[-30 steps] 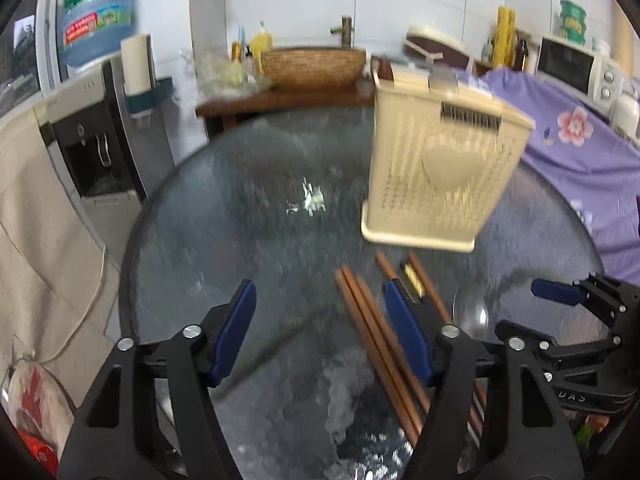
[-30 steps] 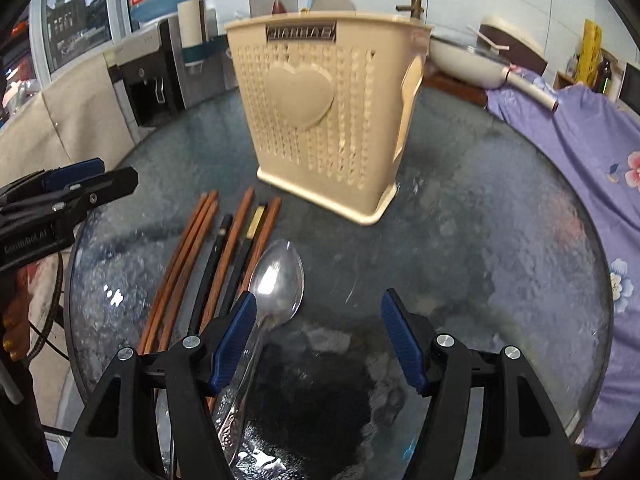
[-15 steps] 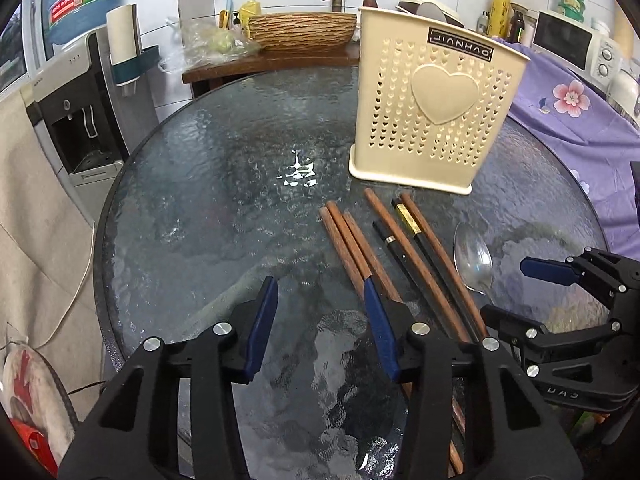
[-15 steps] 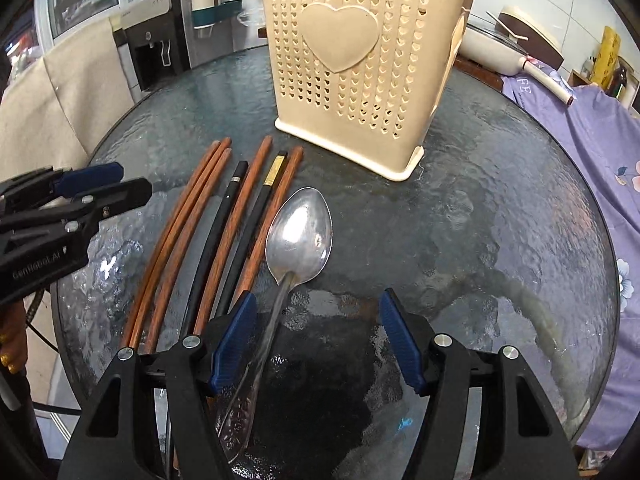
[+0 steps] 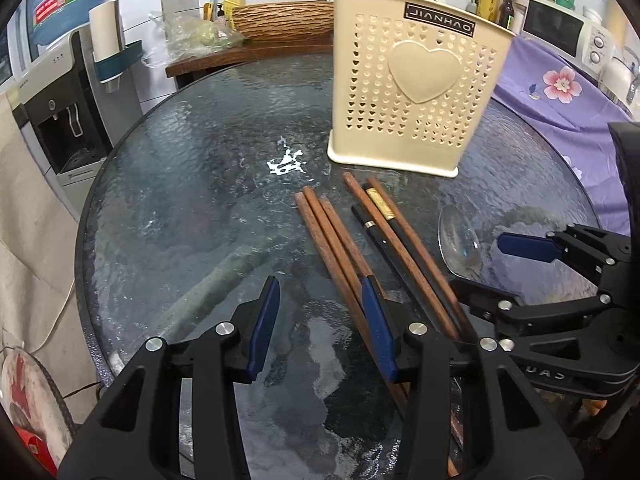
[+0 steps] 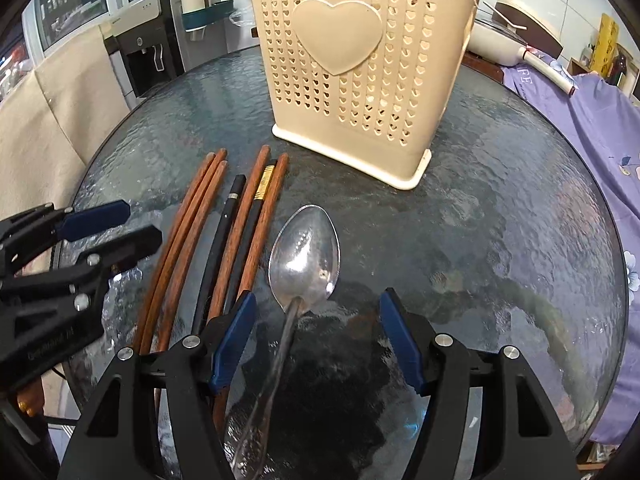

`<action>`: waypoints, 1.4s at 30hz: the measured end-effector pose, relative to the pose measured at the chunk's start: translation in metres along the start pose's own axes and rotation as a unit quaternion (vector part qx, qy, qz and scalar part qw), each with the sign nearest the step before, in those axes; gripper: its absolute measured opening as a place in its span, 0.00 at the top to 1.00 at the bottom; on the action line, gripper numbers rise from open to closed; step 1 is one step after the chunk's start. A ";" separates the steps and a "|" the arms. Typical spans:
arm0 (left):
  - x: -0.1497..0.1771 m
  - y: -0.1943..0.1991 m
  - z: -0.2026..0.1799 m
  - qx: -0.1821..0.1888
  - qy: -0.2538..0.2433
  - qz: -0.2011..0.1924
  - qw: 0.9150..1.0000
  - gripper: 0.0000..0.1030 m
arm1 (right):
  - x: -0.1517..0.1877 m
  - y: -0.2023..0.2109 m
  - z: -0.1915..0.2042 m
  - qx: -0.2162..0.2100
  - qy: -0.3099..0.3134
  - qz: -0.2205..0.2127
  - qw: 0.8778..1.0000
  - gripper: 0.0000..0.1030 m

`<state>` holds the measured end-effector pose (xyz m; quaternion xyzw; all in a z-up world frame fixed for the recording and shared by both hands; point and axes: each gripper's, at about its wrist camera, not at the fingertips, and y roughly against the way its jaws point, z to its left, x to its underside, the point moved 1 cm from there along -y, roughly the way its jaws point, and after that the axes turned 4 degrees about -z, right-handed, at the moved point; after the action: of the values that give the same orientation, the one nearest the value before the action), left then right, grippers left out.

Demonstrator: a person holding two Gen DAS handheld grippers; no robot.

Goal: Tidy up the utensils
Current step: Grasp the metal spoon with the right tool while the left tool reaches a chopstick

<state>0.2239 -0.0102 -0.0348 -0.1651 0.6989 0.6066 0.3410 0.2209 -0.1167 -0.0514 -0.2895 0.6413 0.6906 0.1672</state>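
A cream perforated utensil holder (image 5: 416,92) (image 6: 360,60) stands upright at the back of the round glass table (image 5: 180,200). In front of it lie several brown chopsticks (image 5: 332,236) (image 6: 192,220), two black chopsticks (image 5: 400,236) (image 6: 228,220) and a metal spoon (image 5: 460,240) (image 6: 304,256). My left gripper (image 5: 320,292) (image 6: 144,220) is open low over the glass. Its right pad hangs over the leftmost brown chopsticks, and nothing lies between the pads. My right gripper (image 6: 318,296) (image 5: 476,262) is open astride the spoon's handle, not touching it.
A water dispenser (image 5: 68,112) and beige cloth stand left of the table. Behind it, a wooden shelf holds a woven bowl (image 5: 280,20). A purple flowered cloth (image 5: 560,88) and a microwave (image 5: 560,28) are at the right. The table edge runs close to both grippers.
My left gripper's jaws have narrowed and it has sunk toward the table near the brown chopsticks. The right gripper has stayed over the spoon with the same opening.
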 end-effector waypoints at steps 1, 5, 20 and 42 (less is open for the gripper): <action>0.000 -0.001 -0.001 -0.002 -0.001 0.001 1.000 0.58 | -0.001 0.000 0.000 0.000 0.000 -0.001 1.000 0.39; 0.002 -0.007 -0.001 0.003 0.002 0.011 1.000 0.62 | -0.001 -0.001 0.000 0.001 -0.002 -0.004 1.000 0.39; -0.003 -0.018 0.007 -0.006 0.005 0.027 1.000 0.63 | -0.001 0.000 -0.012 0.009 0.001 0.000 1.000 0.40; -0.028 -0.045 0.010 -0.013 0.004 0.028 1.000 0.77 | -0.019 -0.014 0.003 0.025 -0.019 0.008 0.999 0.47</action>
<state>0.2752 -0.0149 -0.0491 -0.1527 0.6968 0.6240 0.3190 0.2436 -0.1095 -0.0509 -0.2673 0.6574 0.6809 0.1810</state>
